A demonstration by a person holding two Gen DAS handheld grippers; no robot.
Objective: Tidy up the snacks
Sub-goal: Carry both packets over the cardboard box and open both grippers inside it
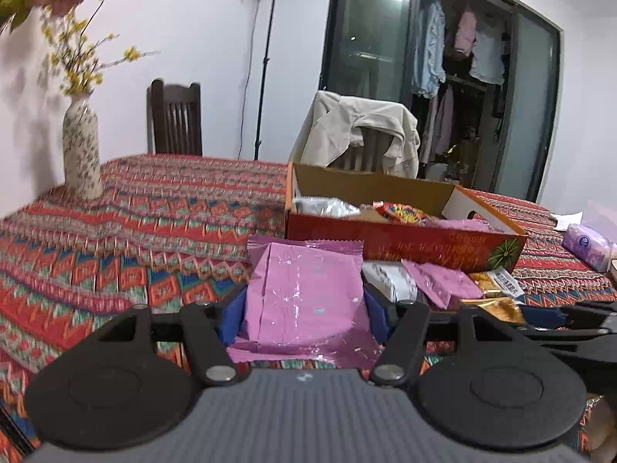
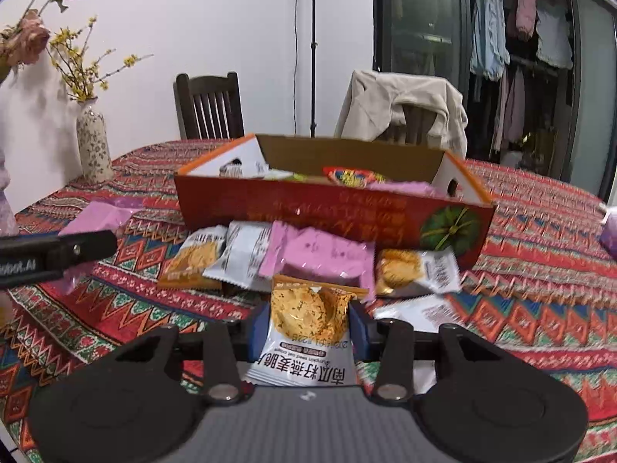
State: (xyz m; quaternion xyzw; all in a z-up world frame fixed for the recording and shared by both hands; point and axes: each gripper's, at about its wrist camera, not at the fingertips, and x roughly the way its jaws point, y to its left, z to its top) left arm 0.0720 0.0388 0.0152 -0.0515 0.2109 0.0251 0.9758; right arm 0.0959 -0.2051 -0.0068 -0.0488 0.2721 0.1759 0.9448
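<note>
My left gripper (image 1: 304, 308) is shut on a pink foil snack packet (image 1: 304, 293), held above the patterned tablecloth. My right gripper (image 2: 308, 328) is shut on a white and orange oat crisp packet (image 2: 308, 328), whose printed end hangs toward the camera. An open red cardboard box (image 2: 331, 212) sits behind both, with several snacks inside. Loose packets lie in front of it: pink ones (image 2: 320, 258), a white one (image 2: 243, 254) and orange ones (image 2: 401, 270). The left gripper's black finger (image 2: 77, 249) shows at the left edge of the right wrist view, beside a pink packet (image 2: 100, 216).
A flowered vase (image 1: 81, 154) with yellow blossoms stands at the table's far left. Two chairs stand behind the table, one (image 2: 405, 115) draped with a beige jacket. A purple tissue pack (image 1: 586, 247) lies at the far right. A lamp stand (image 1: 266, 69) rises by the wall.
</note>
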